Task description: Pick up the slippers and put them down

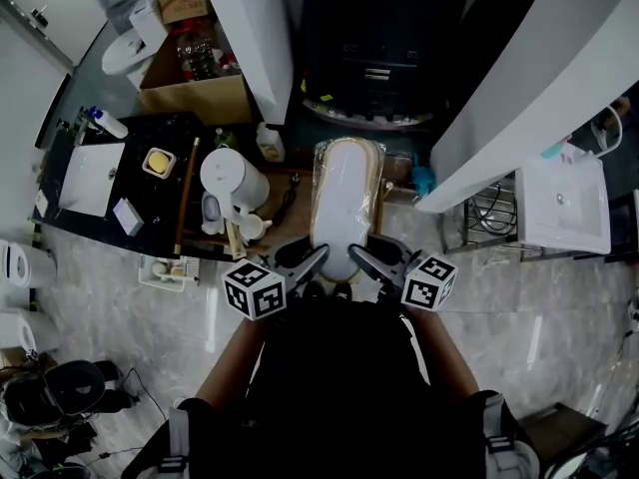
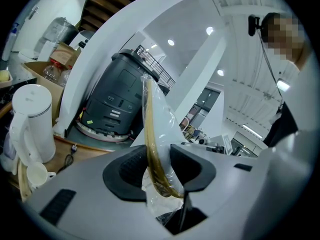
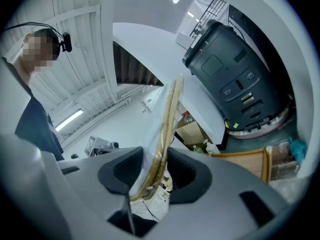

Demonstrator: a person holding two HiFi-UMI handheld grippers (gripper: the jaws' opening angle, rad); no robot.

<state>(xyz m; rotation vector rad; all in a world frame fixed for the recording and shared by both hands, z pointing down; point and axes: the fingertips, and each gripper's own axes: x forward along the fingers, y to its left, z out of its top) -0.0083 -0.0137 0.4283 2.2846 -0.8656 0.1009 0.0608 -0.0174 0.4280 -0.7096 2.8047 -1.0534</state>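
A pair of pale slippers (image 1: 347, 193) wrapped in clear plastic is held off the wooden table (image 1: 283, 190) in the head view, lying lengthwise away from me. My left gripper (image 1: 316, 258) is shut on the pack's near left edge and my right gripper (image 1: 359, 256) on its near right edge. In the left gripper view the slippers (image 2: 151, 129) stand edge-on, tan sole and crinkled plastic pinched between the left gripper's (image 2: 152, 170) dark pads. The right gripper view shows the same slippers (image 3: 169, 124) rising from between the right gripper's (image 3: 152, 176) pads.
A white kettle (image 1: 232, 176) and a small cup (image 1: 252, 229) stand left of the pack. A black counter with a white basin (image 1: 90, 178) lies further left, and a cardboard box (image 1: 195, 94) behind it. A dark machine (image 1: 374, 63) is ahead, with white panels and a sink (image 1: 562, 203) to the right.
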